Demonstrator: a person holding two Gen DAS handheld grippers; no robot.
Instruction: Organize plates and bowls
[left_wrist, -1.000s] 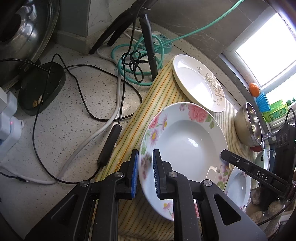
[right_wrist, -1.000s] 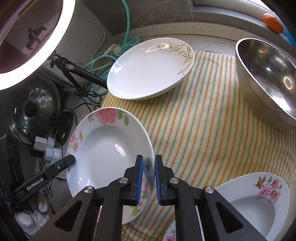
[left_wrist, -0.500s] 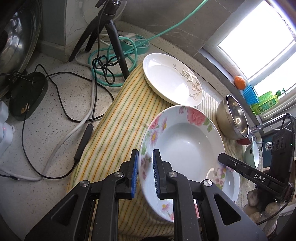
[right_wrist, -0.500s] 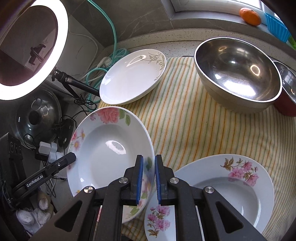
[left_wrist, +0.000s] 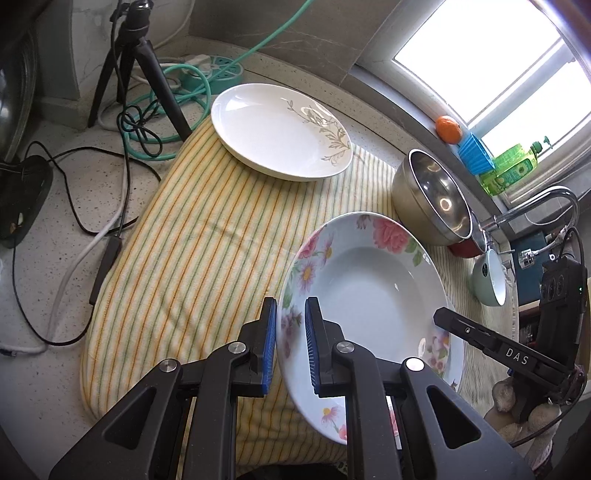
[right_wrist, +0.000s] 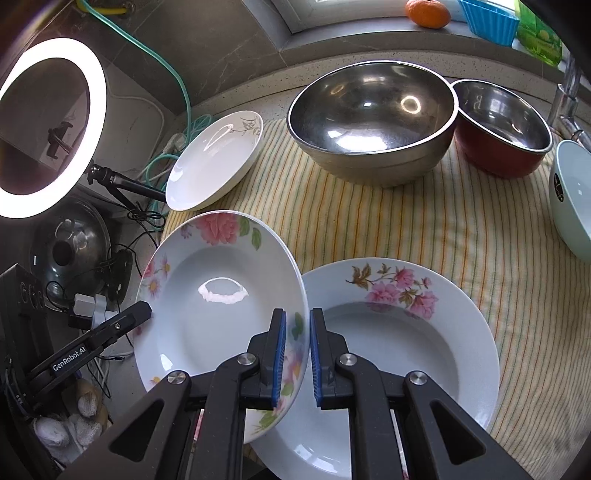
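Holding the flowered plate (left_wrist: 373, 295) by its rim from both sides, I have it lifted clear of the striped cloth (left_wrist: 192, 240) and tilted, hollow side up, with the big pink rose on the far edge. Furthest left, off the cloth, stand a tripod (left_wrist: 147, 70) and loose cables (left_wrist: 66, 192) on the speckled counter (left_wrist: 44, 332). Next comes my left gripper (left_wrist: 290, 343): its blue pads are pinched narrowly on the plate's left rim, which runs straight up between them. A round plate has no long axis; its face slopes down toward that side. In the right wrist view my right gripper (right_wrist: 297, 354) clamps the opposite rim in the same narrow way, the plate lying to the left of those jaws. Just right of it and below, a second flowered plate (right_wrist: 402, 343) lies flat on the cloth. Beyond sit a white plate with a grey sprig (left_wrist: 280, 129), a large steel bowl (right_wrist: 373, 114), a red-sided steel bowl (right_wrist: 502, 129) and a pale green bowl (right_wrist: 572, 199). One finger reads "GenRobot.AI", the other "DAS".
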